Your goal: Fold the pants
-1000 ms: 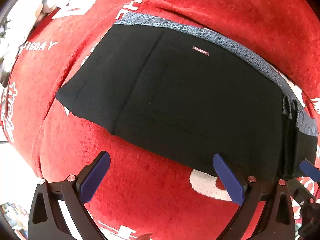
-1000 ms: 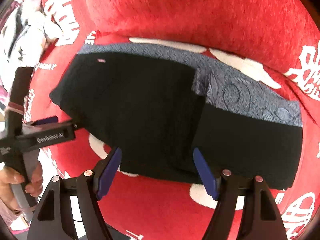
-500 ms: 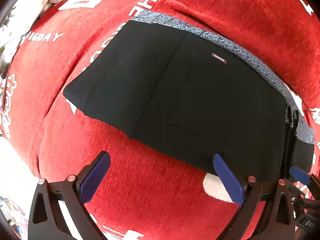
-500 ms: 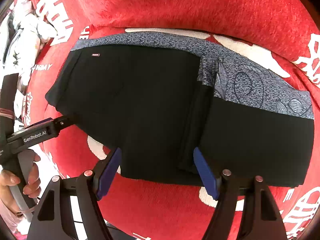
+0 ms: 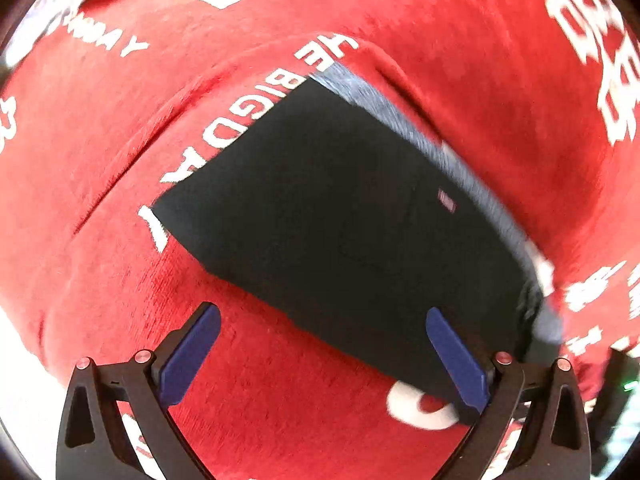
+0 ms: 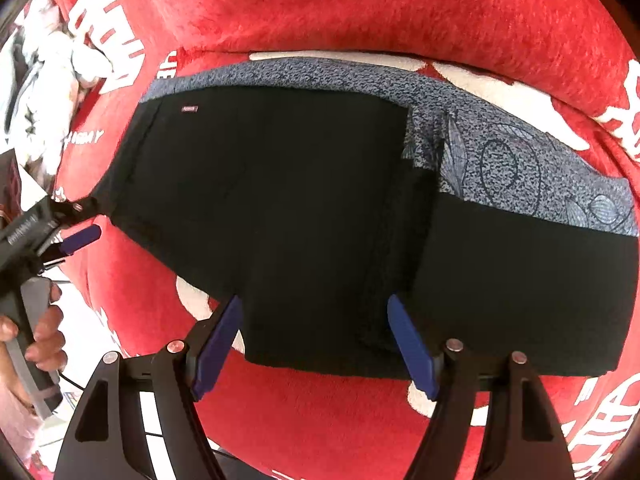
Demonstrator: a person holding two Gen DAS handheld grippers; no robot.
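Note:
Black pants (image 6: 300, 220) lie folded flat on a red blanket (image 6: 360, 8), with a grey patterned cloth (image 6: 500, 160) showing along their far edge and right side. My right gripper (image 6: 316, 316) hangs open over the pants' near edge, nothing pinched between its blue pads. In the same view my left gripper (image 6: 86, 220) sits at the pants' left corner, held by a hand (image 6: 44, 332). In the left wrist view the left gripper (image 5: 324, 344) is wide open above the blanket, and the pants (image 5: 340, 208) stretch ahead of it, blurred.
Crumpled white clothes (image 6: 52, 60) lie at the blanket's far left. The blanket (image 5: 480, 40) carries white lettering and has soft folds around the pants. Its near left edge drops off to a bright floor (image 5: 16, 380).
The left gripper has slid left along the pants' near edge and rolled, so the pants now sit further right and tilted in its view. The right gripper has barely moved.

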